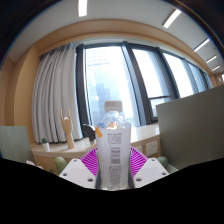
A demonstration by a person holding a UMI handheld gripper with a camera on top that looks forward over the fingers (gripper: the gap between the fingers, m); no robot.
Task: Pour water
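Note:
A clear plastic water bottle (114, 140) with a white barcode label stands upright between my two fingers, lifted high so the windows show behind it. My gripper (113, 160) is shut on it: the purple pads (90, 160) press against both sides of the labelled body. The bottle's neck and top reach up in front of the window. The bottle's base is hidden below the fingers. No cup or other vessel is in view.
Large windows (110, 75) with a light curtain (55, 95) on the left fill the background. A wooden ledge (50, 148) runs below the windows. A dark grey panel (195, 120) stands at the right.

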